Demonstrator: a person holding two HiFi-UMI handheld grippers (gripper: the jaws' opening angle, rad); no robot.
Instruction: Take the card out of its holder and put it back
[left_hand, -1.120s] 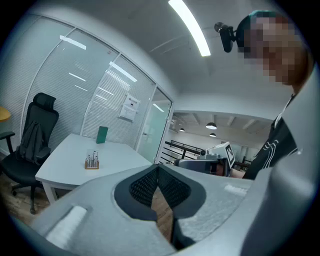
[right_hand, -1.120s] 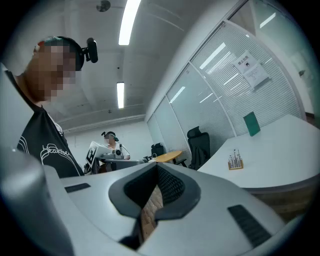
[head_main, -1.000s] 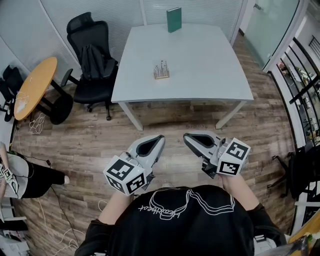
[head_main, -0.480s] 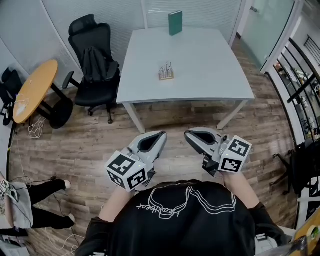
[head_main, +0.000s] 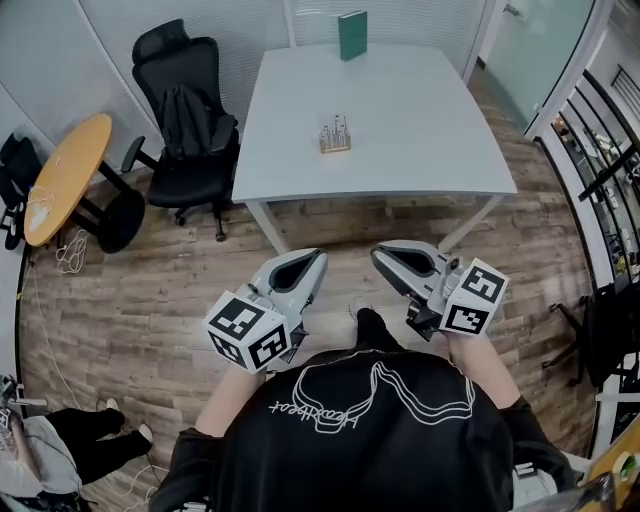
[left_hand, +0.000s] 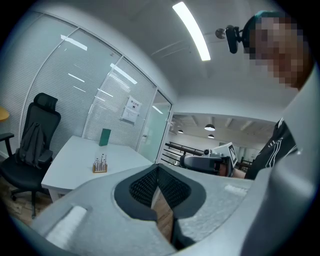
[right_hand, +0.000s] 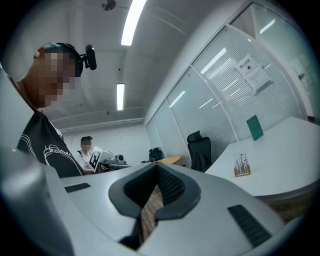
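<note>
Before table (head_main: 400, 120), left gripper (head_main: 316, 260), right gripper (head_main: 380, 257) level

Left claw (head_main: 318, 256) and right claw (head_main: 377, 256), both closed, empty, level.

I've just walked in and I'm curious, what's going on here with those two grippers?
A person holds a gripper in each hand. The left gripper and right gripper are both shut with nothing between their jaws, and they point toward the white table from over the wooden floor. The small wooden holder sits untouched on the table, well ahead of both grippers, and a green box stands at the far edge. Nothing has been picked up yet.
</note>
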